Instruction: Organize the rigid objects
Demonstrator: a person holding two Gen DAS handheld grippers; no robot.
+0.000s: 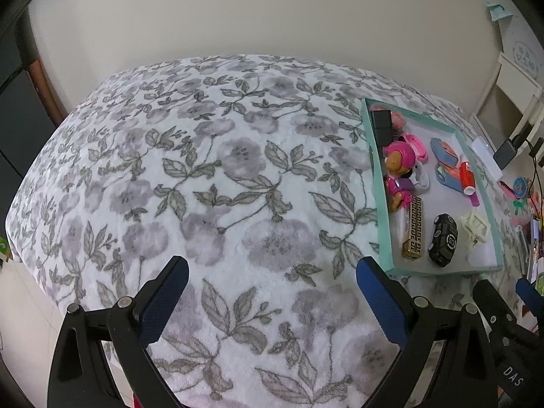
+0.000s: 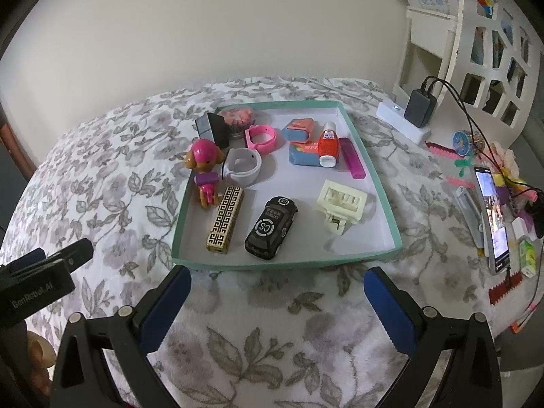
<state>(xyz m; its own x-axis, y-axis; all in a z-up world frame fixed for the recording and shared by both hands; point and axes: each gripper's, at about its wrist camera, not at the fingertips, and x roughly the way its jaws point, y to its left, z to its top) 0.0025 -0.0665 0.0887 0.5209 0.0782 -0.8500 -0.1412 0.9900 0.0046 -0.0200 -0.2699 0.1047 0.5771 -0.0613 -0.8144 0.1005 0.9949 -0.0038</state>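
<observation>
A shallow teal tray (image 2: 380,180) lies on the floral blanket and holds several small items: a black toy car (image 2: 271,227), a gold patterned box (image 2: 225,219), a cream clip (image 2: 341,204), a pink puppy figure (image 2: 203,170), a red bottle (image 2: 328,144) and a purple lighter (image 2: 352,158). My right gripper (image 2: 277,280) is open and empty just in front of the tray's near edge. My left gripper (image 1: 272,270) is open and empty over the bare blanket, left of the tray (image 1: 382,210). The car (image 1: 442,239) also shows in the left wrist view.
To the right of the tray lie a lit phone (image 2: 493,214), a dark charger (image 2: 420,107) on a white block, cables and small colourful clutter. A white shelf unit (image 2: 476,34) stands at the back right. The floral blanket (image 1: 204,170) stretches left of the tray.
</observation>
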